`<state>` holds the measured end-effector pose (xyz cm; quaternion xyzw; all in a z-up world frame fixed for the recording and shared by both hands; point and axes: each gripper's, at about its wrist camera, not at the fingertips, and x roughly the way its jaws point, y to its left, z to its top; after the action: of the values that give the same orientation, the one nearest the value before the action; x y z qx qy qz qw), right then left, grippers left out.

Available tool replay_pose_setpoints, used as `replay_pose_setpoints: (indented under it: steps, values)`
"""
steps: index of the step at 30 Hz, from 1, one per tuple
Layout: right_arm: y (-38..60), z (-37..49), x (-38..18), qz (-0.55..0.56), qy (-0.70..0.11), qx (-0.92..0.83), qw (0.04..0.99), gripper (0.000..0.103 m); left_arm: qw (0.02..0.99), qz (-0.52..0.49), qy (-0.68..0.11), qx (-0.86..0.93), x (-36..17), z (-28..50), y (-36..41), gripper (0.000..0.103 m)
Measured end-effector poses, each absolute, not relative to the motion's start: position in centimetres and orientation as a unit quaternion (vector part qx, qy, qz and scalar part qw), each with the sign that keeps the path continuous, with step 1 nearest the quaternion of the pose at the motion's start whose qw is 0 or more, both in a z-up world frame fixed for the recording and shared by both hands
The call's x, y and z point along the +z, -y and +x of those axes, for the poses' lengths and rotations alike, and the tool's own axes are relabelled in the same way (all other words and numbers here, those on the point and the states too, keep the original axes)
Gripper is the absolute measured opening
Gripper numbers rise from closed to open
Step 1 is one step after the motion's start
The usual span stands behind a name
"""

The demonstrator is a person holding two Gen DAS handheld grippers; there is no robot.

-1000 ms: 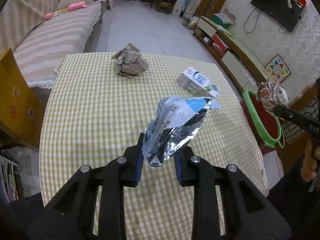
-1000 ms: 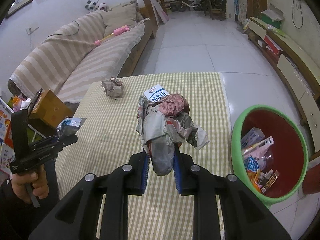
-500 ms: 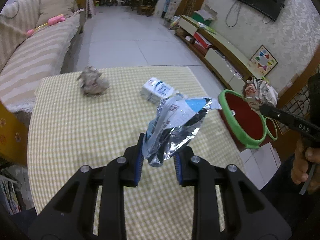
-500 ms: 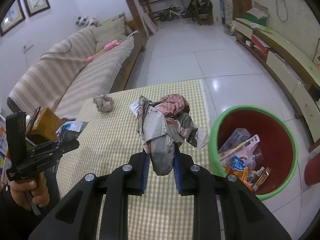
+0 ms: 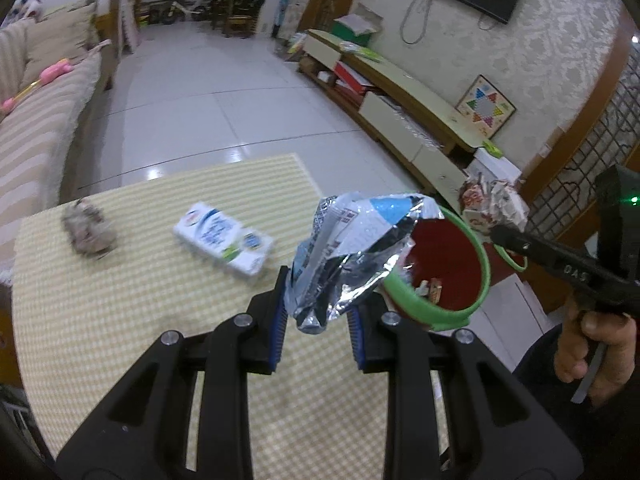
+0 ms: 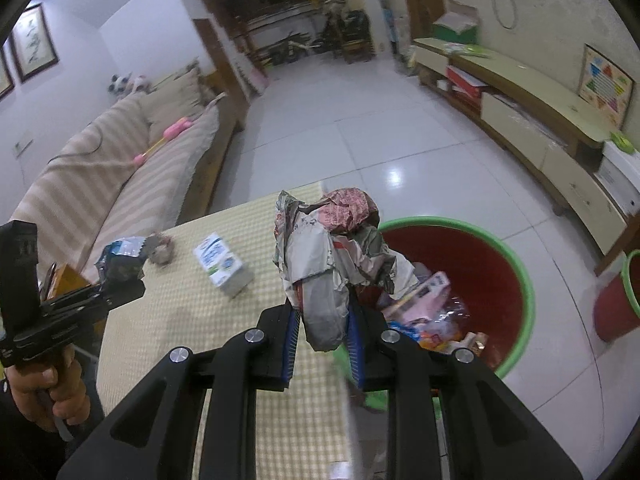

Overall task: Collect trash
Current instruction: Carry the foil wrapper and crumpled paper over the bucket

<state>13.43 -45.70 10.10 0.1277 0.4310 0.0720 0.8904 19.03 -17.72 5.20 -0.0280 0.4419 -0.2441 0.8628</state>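
My left gripper (image 5: pixel 318 322) is shut on a crumpled silver and blue foil wrapper (image 5: pixel 352 256), held above the table's right edge beside the red bin (image 5: pixel 444 268) with a green rim. My right gripper (image 6: pixel 322 334) is shut on a crumpled newspaper ball (image 6: pixel 336 256), held at the table edge just short of the same bin (image 6: pixel 480 264), which holds several wrappers. The newspaper ball also shows in the left wrist view (image 5: pixel 492 204), and the foil wrapper in the right wrist view (image 6: pixel 120 256).
A white and blue milk carton (image 5: pixel 224 238) and a crumpled paper ball (image 5: pixel 86 230) lie on the yellow checked tablecloth (image 5: pixel 120 320). A striped sofa (image 6: pixel 120 184) stands at the left, a low TV cabinet (image 6: pixel 532 120) along the right wall. A second small red bin (image 6: pixel 616 304) stands further right.
Both grippers have swung right toward the bin with their loads. The bin now sits directly behind the foil wrapper and close under the newspaper ball.
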Motion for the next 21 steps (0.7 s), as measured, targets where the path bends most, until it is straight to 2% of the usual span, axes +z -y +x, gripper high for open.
replay_pose_setpoints:
  steps: [21]
  values:
    - [53.2, 13.8, 7.9, 0.16, -0.434, -0.03, 0.886, 0.02, 0.825, -0.028, -0.463, -0.323, 4.5, 22.4, 29.5, 0.025]
